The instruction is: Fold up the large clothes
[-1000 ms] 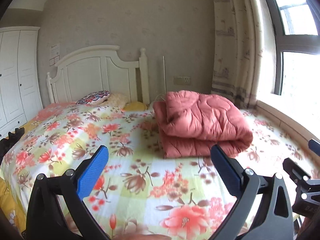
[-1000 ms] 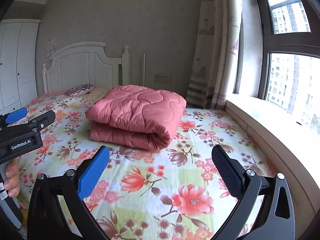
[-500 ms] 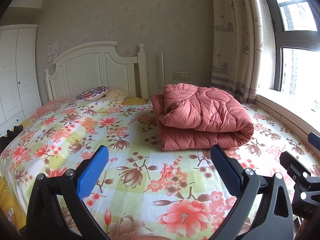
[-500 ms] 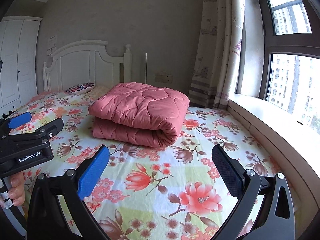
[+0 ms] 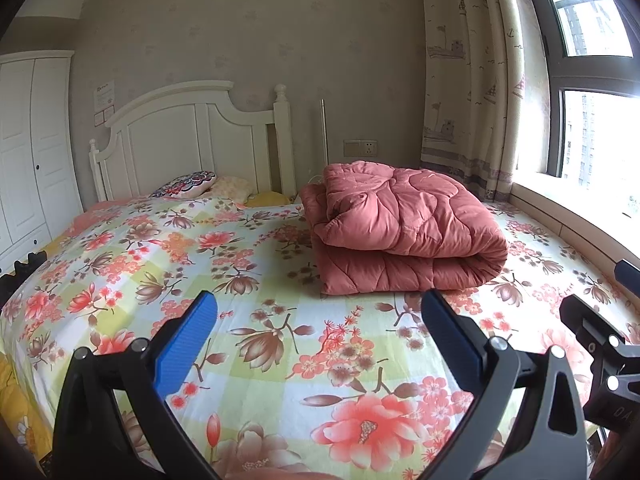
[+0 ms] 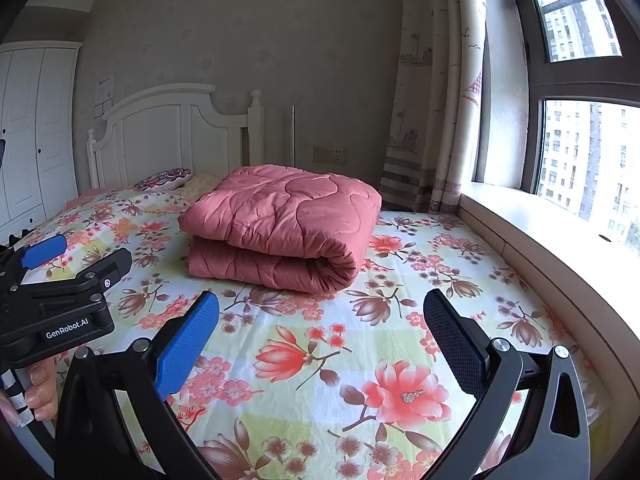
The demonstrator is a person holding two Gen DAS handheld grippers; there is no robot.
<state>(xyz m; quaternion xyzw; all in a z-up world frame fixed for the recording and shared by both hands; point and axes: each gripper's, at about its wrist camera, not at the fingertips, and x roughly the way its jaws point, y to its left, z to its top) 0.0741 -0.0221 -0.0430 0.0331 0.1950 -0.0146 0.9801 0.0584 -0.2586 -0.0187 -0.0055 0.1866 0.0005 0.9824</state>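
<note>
bedsheet in a floral print of pink, brown and pale green (image 6: pixel 320 344) is seen stretched flat over the bed, with a broad bare stretch open between both grippers and the bedding ahead. the bed is bounded at the far end by a white wooden headboard (image 5: pixel 192 140), on the right by a pale stone window ledge (image 6: pixel 532 232) under a patterned curtain (image 6: pixel 436 100), and on the left by a white wardrobe (image 5: pixel 28 148).

one salmon-pink quilted comforter (image 5: pixel 400 228) is found folded into a thick two-layer bundle, lying on the sheet toward the far right of the bed, its rounded fold turned toward the window. it lies ahead of and well apart from the left gripper (image 5: pixel 320 340) and the right gripper (image 6: pixel 322 338), touched by neither.

two grippers are counted, each with blue-padded fingers spread wide and holding nothing. the left gripper is also caught in the right wrist view, gripped by a hand (image 6: pixel 36 392). two pillows are seen by the headboard, one dark patterned (image 5: pixel 184 184) and one pale (image 5: pixel 234 187).
</note>
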